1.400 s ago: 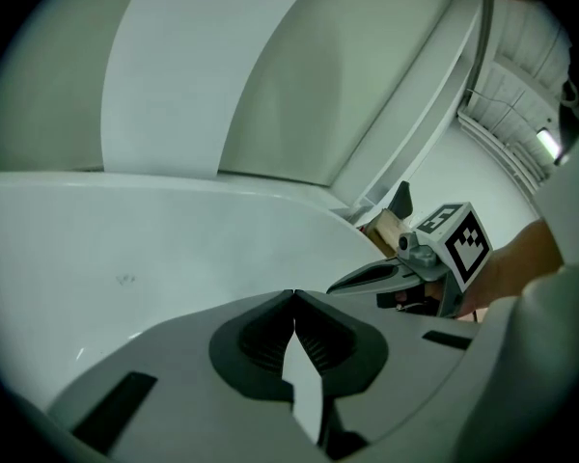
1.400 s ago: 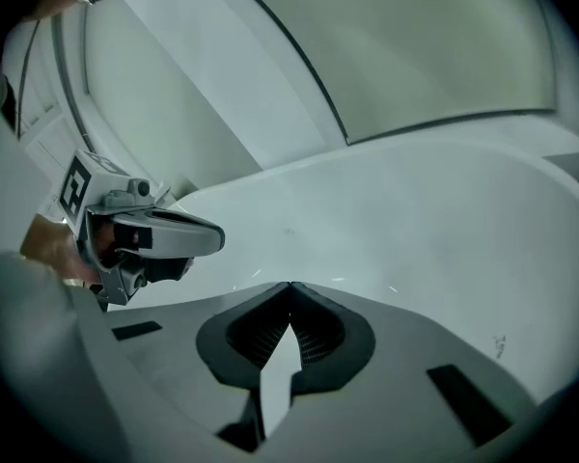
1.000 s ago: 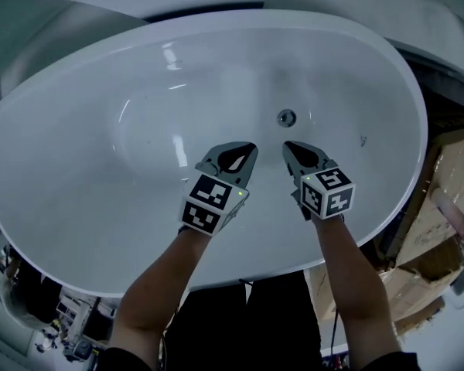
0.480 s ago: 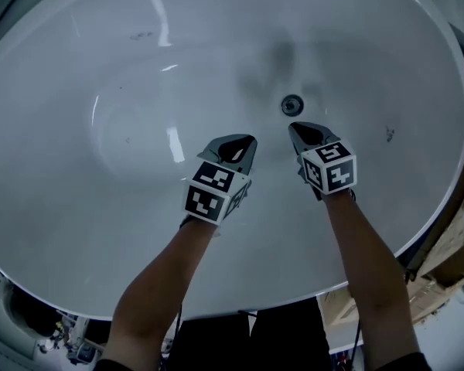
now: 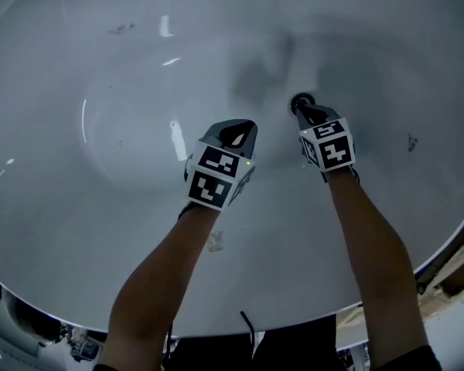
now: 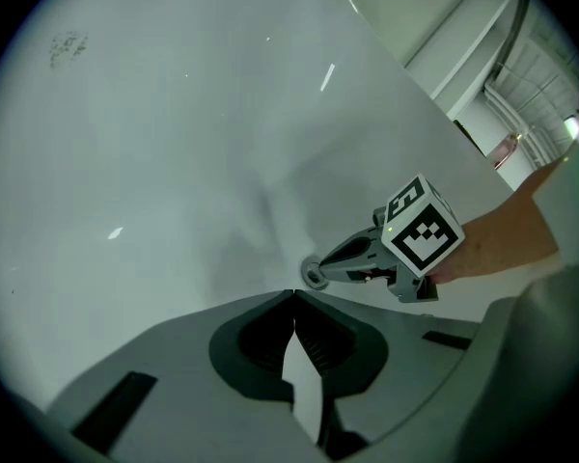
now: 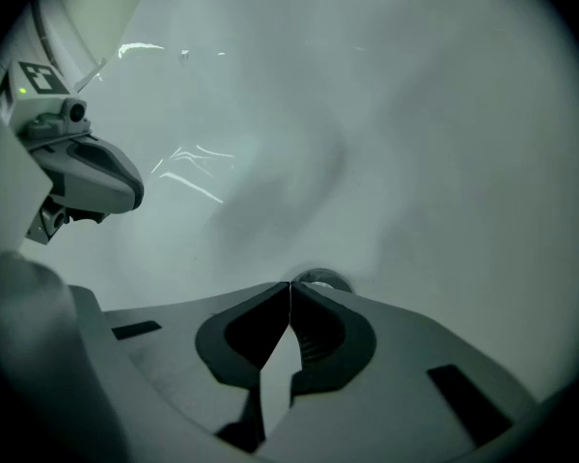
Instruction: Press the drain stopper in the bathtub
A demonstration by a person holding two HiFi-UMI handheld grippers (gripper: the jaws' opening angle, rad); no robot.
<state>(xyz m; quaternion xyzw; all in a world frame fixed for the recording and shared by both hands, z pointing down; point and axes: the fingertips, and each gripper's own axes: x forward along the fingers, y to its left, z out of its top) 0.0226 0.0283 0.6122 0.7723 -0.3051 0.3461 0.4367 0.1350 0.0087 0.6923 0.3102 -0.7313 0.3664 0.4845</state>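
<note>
Pretty dim, cool light; a few glare streaks on the bathtub (image 5: 77,207), soft shadows, gripper views fisheyed with black corners.

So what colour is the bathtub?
The bathtub is plain white, clearest in the head view.

wall (image 6: 434,13): pale panels | pipe (image 6: 517,15): dark, beside wall | light (image 6: 572,128): bright spot | clutter (image 5: 66,340): floor corner

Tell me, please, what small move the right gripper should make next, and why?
Probably push the right gripper a little further down along its fingers. They are shut, their tip sits right at the round metal drain stopper in the white bathtub floor, and I cannot tell whether it is pressed in.
</note>
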